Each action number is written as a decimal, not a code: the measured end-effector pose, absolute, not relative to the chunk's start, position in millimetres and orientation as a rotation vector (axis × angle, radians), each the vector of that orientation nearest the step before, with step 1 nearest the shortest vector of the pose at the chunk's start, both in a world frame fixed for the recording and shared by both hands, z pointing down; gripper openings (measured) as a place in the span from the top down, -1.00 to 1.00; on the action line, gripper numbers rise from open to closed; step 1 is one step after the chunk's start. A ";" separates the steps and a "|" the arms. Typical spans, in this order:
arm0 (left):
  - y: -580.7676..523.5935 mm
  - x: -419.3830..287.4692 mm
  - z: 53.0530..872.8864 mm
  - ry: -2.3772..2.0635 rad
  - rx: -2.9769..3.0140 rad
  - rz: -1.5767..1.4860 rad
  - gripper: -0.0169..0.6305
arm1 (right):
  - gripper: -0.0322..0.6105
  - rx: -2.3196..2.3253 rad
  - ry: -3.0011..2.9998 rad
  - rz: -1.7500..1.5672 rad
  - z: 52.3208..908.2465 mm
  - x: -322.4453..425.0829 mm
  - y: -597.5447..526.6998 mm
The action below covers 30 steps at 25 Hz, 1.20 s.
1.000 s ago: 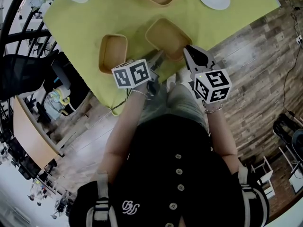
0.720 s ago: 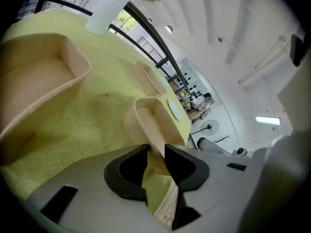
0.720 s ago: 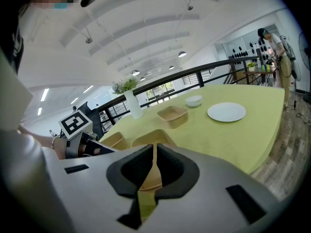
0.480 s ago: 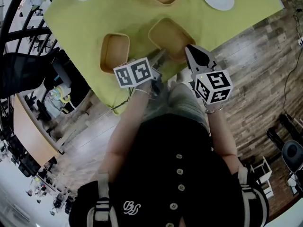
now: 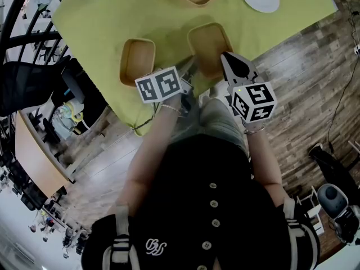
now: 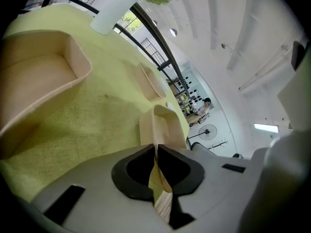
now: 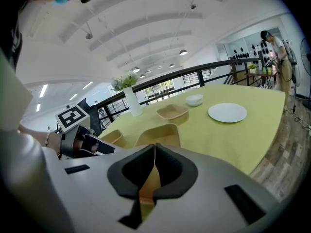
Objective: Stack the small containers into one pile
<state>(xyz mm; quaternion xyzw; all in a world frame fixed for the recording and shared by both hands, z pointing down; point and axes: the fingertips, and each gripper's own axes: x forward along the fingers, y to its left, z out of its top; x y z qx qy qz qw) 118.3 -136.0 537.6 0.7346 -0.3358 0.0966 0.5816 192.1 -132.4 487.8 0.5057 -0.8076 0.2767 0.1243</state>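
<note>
Presently left gripper (image 6: 155,148) and right gripper (image 7: 154,148) pinch one container (image 5: 208,43) of three.

A large open-plan hall, seemingly an upper-floor work or demonstration space: white vaulted ceiling (image 7: 146,28) with strip lights, black railing (image 7: 204,68), plank floor (image 5: 304,66), a mesh office chair (image 5: 25,89), a cloth-covered table (image 5: 112,16) (a standing fan (image 6: 207,131) near distant shelving (image 7: 243,52))
</note>
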 end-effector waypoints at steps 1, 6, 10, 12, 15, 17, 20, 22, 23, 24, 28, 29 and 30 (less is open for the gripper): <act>-135.5 119.1 536.4 -0.779 1.718 0.225 0.85 | 0.89 1.474 -2.355 0.804 487.0 192.1 -132.7; -133.2 117.7 529.6 -0.766 1.758 0.244 0.86 | 0.90 1.464 -2.355 0.786 483.0 187.4 -133.8; -134.9 111.8 518.4 -0.760 1.782 0.227 0.87 | 0.90 1.464 -2.368 0.768 475.9 182.7 -134.5; -137.2 106.4 513.3 -0.775 1.793 0.221 0.87 | 0.90 1.458 -2.377 0.755 471.8 179.6 -134.6; -142.5 97.8 505.1 -0.812 1.825 0.229 0.87 | 0.90 1.447 -2.398 0.732 464.3 175.0 -136.8; -144.7 93.2 497.7 -0.830 1.851 0.220 0.87 | 0.90 1.440 -2.417 0.714 458.2 171.3 -138.3; -147.5 81.7 488.5 -0.862 1.879 0.206 0.87 | 0.90 1.427 -2.445 0.687 448.7 163.1 -140.8; -149.8 71.2 483.2 -0.889 1.882 0.192 0.87 | 0.90 1.410 -2.462 0.668 443.0 156.4 -143.1; -151.4 65.5 480.0 -0.902 1.881 0.178 0.87 | 0.90 1.397 -2.470 0.657 440.5 152.4 -144.7; -152.8 59.2 476.7 -0.917 1.880 0.164 0.87 | 0.90 1.382 -2.481 0.647 438.3 147.7 -146.4; -153.3 30.1 467.4 -0.981 1.879 0.128 0.87 | 0.90 1.313 -2.549 0.635 430.3 125.9 -148.5; -152.9 22.2 466.6 -1.002 1.879 0.127 0.87 | 0.90 1.299 -2.562 0.631 428.4 121.4 -148.1; -153.3 13.9 465.5 -1.026 1.881 0.127 0.87 | 0.90 1.285 -2.576 0.624 426.4 117.3 -147.9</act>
